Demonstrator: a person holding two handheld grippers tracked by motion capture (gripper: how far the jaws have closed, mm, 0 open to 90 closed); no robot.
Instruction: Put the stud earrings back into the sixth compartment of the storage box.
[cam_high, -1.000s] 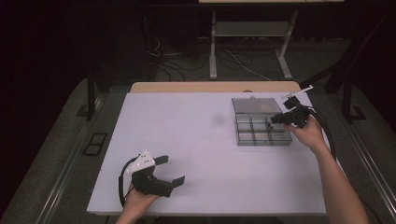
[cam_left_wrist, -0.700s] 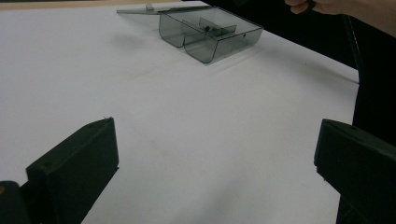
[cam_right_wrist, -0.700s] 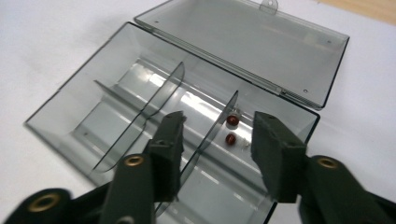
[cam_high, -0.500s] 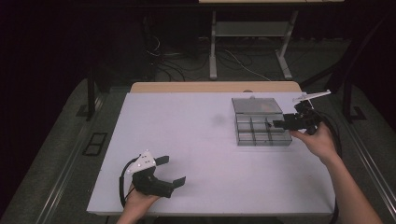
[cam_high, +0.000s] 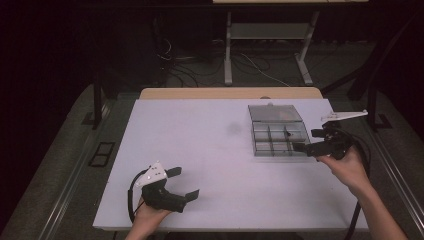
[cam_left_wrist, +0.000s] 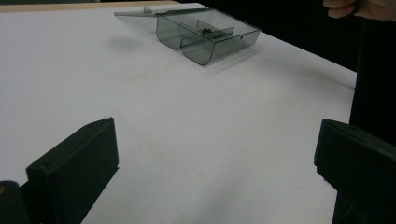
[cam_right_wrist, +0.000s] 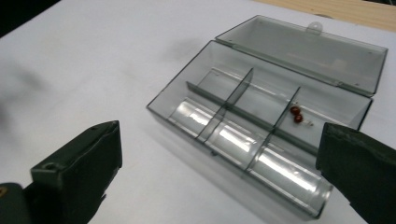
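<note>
A clear grey compartment box (cam_high: 277, 136) (cam_right_wrist: 243, 121) (cam_left_wrist: 205, 35) lies on the white table (cam_high: 215, 150), its lid (cam_right_wrist: 308, 49) folded open behind it. A small red beaded item (cam_right_wrist: 296, 115) (cam_high: 287, 133) rests in a rear compartment. My right gripper (cam_high: 308, 140) (cam_right_wrist: 219, 140) hovers just right of the box and points at it. Its jaws have just been opening and now stand wide apart with nothing between them. My left gripper (cam_high: 182, 182) (cam_left_wrist: 217, 140) rests near the front left of the table, open and empty, facing the box from afar.
The other compartments of the box look empty. A wooden strip (cam_high: 230, 93) runs along the table's far edge. Behind it stand a table frame (cam_high: 270, 45) and loose cables on a dark floor. The right hand (cam_left_wrist: 359, 8) shows at the top of the left gripper view.
My right gripper has drawn back to the right from over the box and risen a little, its jaws spreading from nearly shut to wide. The left gripper has not moved.
</note>
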